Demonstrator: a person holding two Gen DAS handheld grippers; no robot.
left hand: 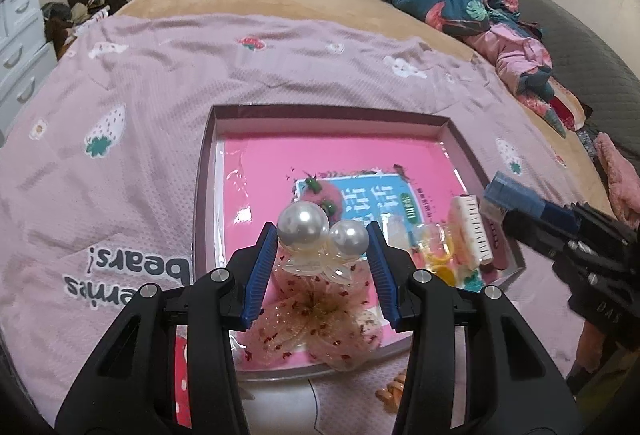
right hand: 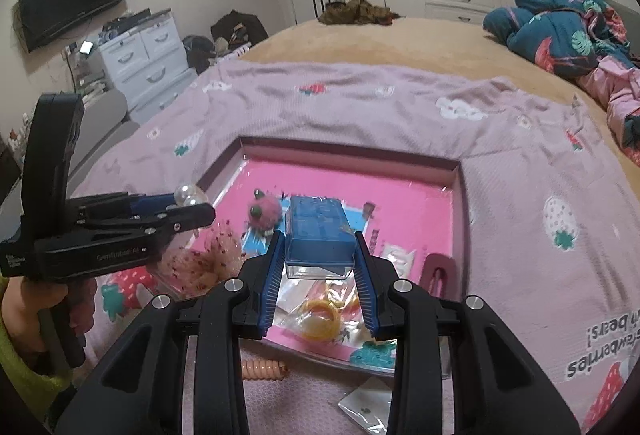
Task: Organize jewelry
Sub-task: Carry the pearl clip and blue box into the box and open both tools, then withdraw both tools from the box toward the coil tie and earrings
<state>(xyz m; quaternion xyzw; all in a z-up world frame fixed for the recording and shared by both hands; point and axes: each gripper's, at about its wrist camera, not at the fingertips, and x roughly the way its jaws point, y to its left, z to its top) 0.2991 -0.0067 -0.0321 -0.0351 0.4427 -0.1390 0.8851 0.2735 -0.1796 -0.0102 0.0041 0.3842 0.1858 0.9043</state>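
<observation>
left gripper (left hand: pixel 322 235) clamps pearl hair clip (left hand: pixel 320 231) above tray (left hand: pixel 328 117) | right gripper (right hand: pixel 320 247) pinches blue box (right hand: pixel 320 235) over tray's right side | risk: round pearls could slip from pads; either load may knock flower clip (left hand: pixel 316 315) or comb (left hand: pixel 472 231)

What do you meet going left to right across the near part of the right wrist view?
Black left gripper holding a pearl hair clip → fuzzy pink ball → translucent blue box in the right gripper → dark pink hair clip.
</observation>
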